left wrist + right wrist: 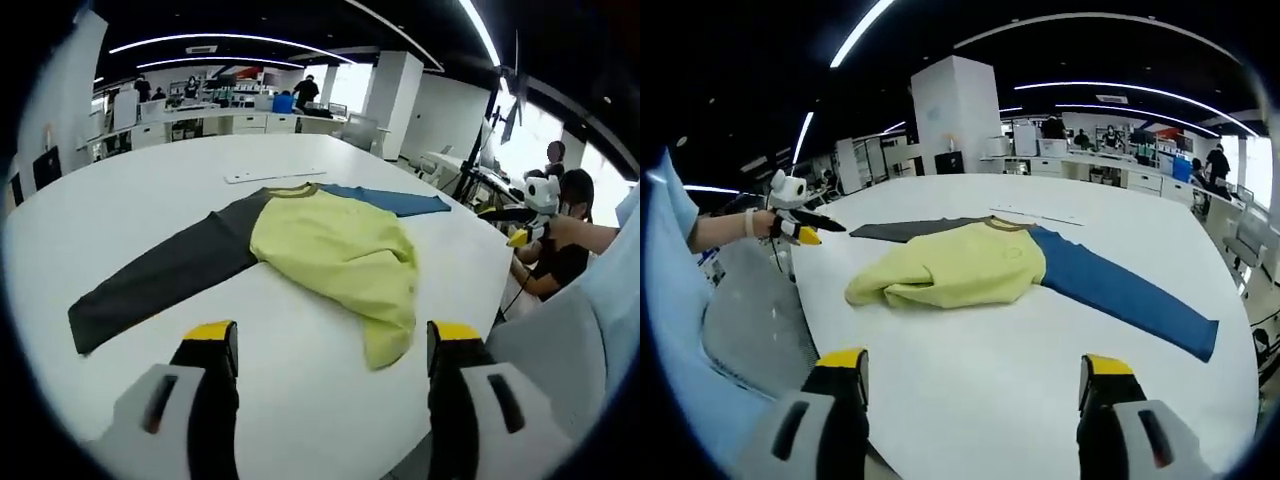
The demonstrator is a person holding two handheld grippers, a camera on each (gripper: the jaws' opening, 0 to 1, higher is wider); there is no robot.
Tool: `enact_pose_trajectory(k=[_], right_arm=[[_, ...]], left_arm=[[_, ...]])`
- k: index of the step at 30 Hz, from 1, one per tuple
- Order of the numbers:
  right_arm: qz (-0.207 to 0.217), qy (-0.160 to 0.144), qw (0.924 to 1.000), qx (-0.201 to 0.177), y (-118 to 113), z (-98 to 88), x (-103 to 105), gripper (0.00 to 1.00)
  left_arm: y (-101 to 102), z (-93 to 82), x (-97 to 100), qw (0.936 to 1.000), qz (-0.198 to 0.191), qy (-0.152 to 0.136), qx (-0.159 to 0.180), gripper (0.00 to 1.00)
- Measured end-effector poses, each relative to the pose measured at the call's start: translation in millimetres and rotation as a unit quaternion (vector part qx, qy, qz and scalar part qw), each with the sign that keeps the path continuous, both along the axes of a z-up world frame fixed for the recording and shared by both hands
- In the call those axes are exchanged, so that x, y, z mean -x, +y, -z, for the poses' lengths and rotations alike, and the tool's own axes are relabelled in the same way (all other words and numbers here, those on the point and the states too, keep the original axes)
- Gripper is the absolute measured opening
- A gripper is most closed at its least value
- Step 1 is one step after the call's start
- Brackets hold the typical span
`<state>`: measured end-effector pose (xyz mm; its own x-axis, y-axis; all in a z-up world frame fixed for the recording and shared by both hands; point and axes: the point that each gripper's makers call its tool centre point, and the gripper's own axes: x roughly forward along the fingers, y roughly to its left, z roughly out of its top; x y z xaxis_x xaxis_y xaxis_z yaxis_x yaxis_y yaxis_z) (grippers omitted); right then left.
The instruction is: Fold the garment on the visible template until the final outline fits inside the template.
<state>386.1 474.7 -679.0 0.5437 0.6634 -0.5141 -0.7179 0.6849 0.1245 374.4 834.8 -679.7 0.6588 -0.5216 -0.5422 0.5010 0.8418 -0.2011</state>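
A: Where is the shirt?

B: The yellow long-sleeved shirt with one dark grey sleeve and one blue sleeve (pixel 335 255) lies flat on the big white round table (pixel 150 190). Its sleeves stick out far to both sides, so it is long from side to side.

A: Which gripper is closer?

B: The left gripper (pixel 330 345) looks close to the yellow bottom edge and the grey sleeve (pixel 160 275). The right gripper (pixel 970 375) faces the blue sleeve (pixel 1125 290) from the other side. Both sit back from the cloth, not touching it.

A: Are the jaws holding anything?

B: No. Both pairs are spread wide with nothing between them.

A: Anything in the way?

B: Not really. A thin white strip (pixel 275 176) lies past the collar, away from the sleeves. People sit near the table's edge.
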Motion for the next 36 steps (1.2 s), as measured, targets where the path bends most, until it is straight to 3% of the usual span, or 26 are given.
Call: enact_pose_trajectory(k=[11,19,25,31,36], right_arm=[[-0.011,0.007,0.9999,0.005,8,4.0,-1,0.87],[-0.033,0.002,0.9995,0.003,25,1.4,-11,0.86],[-0.059,-0.003,0.9981,0.015,36,5.0,-18,0.84],[-0.105,-0.018,0.9942,0.019,73,6.6,-23,0.72],[-0.166,-0.035,0.984,0.055,108,19.8,-21,0.59]], left_arm=[[4,2.8,8.7,0.9999,-0.001,0.011,0.004,0.71],[-18,4.8,7.0,0.9994,0.003,0.007,0.033,0.7],[-19,6.0,9.3,0.9994,-0.001,0.003,0.035,0.67],[-28,11.1,10.0,0.999,-0.002,0.001,0.045,0.59],[-47,20.4,10.4,0.9991,0.019,0.01,0.037,0.56]])
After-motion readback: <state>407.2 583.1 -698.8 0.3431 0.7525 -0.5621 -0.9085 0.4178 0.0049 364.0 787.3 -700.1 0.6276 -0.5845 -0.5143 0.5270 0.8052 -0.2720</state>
